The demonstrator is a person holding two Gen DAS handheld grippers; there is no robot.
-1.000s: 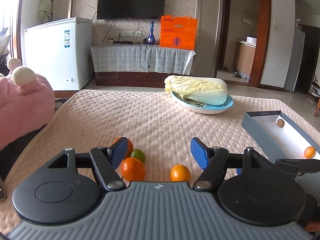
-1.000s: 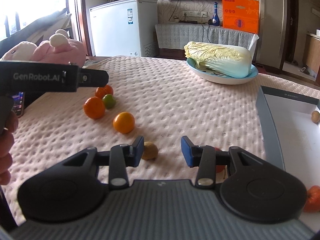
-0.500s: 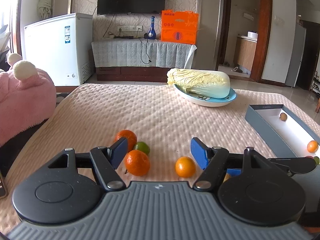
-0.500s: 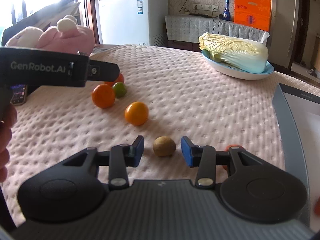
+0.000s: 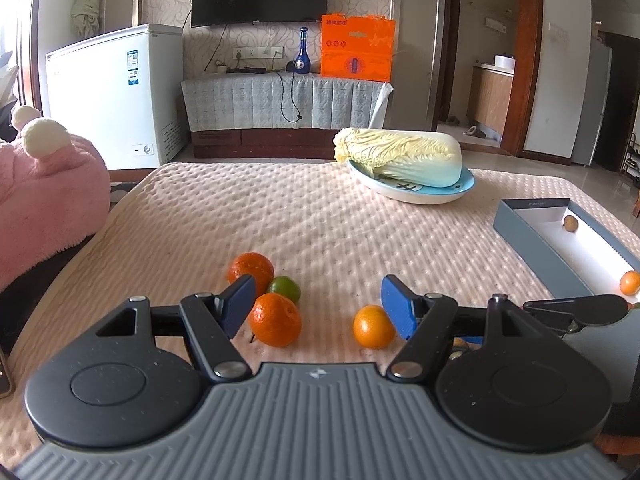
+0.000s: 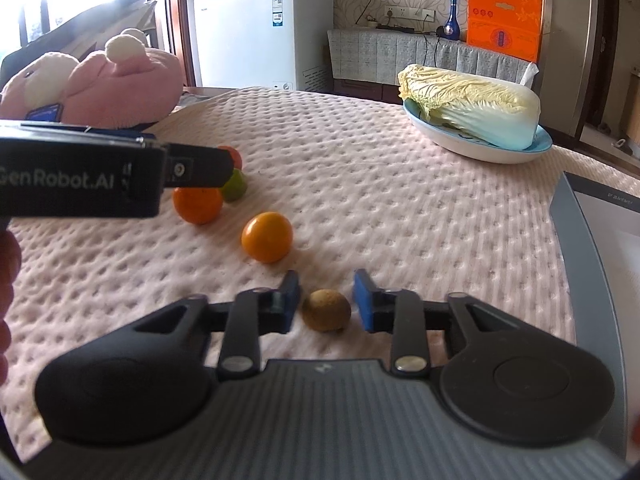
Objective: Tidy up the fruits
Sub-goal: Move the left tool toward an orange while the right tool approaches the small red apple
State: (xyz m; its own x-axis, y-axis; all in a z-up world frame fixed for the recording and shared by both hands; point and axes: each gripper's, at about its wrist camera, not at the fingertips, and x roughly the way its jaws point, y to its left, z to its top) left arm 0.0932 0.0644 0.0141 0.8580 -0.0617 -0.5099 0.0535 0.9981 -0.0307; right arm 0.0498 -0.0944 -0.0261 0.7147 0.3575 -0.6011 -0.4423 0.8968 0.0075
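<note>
Our right gripper [image 6: 325, 299] stands parted around a brown kiwi-like fruit [image 6: 326, 310], apparently not touching it. Our left gripper [image 5: 318, 300] gapes wide above two oranges [image 5: 275, 319] on the table [image 5: 320, 220]; farther right, the grey box [image 5: 536, 240] holds fruit.

Black tongs [image 6: 326, 306], blue pads [image 6: 363, 304]

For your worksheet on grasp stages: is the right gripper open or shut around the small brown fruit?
Open: the right gripper has a blue pad on either side of the brown fruit, with visible gaps.
</note>
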